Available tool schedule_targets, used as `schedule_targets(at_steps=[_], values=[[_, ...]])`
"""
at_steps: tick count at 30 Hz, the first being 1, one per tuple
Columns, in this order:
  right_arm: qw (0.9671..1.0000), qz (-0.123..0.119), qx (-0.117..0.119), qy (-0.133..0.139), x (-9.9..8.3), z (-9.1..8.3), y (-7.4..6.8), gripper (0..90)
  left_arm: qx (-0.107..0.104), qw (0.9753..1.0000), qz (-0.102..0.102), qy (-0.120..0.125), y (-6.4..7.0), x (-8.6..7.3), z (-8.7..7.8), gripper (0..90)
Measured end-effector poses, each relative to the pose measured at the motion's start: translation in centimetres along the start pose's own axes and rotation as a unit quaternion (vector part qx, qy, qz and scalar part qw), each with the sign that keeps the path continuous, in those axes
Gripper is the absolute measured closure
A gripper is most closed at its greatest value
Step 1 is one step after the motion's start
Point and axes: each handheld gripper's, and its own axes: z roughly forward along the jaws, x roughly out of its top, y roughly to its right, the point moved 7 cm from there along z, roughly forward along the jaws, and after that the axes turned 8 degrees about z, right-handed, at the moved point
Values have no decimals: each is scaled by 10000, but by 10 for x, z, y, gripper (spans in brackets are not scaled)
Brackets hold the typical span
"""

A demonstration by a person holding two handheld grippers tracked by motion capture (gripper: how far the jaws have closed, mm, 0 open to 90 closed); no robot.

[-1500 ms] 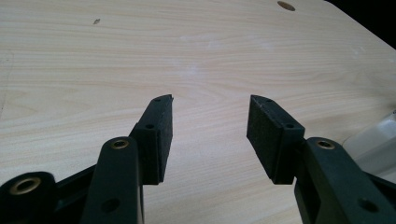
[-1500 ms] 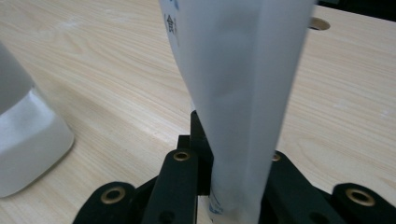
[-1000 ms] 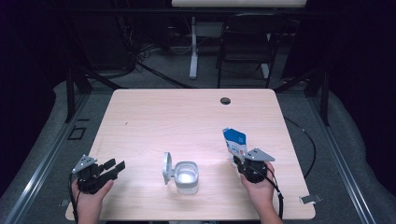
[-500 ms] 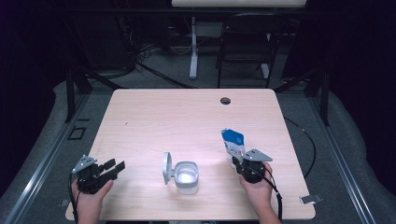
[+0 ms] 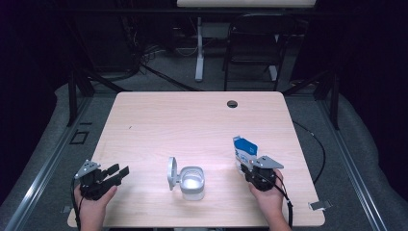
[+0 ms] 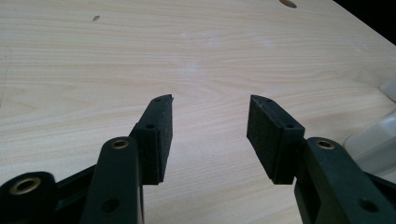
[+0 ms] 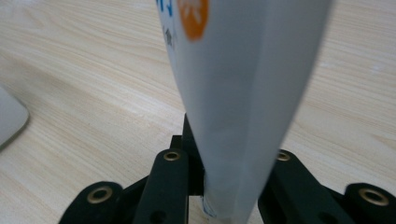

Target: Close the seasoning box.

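Observation:
A white box with its round lid flipped up [image 5: 188, 180] stands near the table's front middle; its pale edge [image 6: 376, 135] shows at the right of the left gripper view. My left gripper [image 5: 117, 173] rests at the front left corner, open, with bare wood between its pads [image 6: 159, 135]. My right gripper [image 5: 246, 169] sits at the front right, shut on a blue and white pouch [image 5: 244, 152] that stands up from the jaws. In the right gripper view the pouch [image 7: 243, 93] rises white with an orange spot, pinched at its lower end.
The light wood table [image 5: 192, 120] has a round cable hole [image 5: 232, 104] near its far edge. A dark chair [image 5: 252, 48] and a white desk leg [image 5: 199, 48] stand behind the table. A cable [image 5: 317, 144] trails off the right side.
The right gripper with the pouch has drifted slightly toward the front of the table. The left gripper and the white box have stayed put.

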Motion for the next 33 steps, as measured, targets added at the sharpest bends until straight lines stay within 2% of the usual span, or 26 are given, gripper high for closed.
schedule_targets(at_steps=[4,9,16,17,18,29,33], values=[[10000,-7,21,25,0,-1,1,749,0,10000,-1,5,0,0,0,511],[10000,12,17,92,1,-5,3,683,6,10000,-6,22,0,1,0,511],[9998,-91,-15,161,1,-8,3,601,-9,10000,1,-2,0,1,-1,511],[9998,-203,-58,50,0,-11,5,592,0,10000,-4,8,0,1,-1,511],[9998,-98,17,175,0,-9,3,587,-10,10000,-2,-1,0,1,-1,511],[9996,-253,29,108,-10,-12,1,558,2,10000,13,11,1,1,0,511],[9997,-209,32,132,-13,-13,0,558,7,10000,10,9,1,1,0,511]])
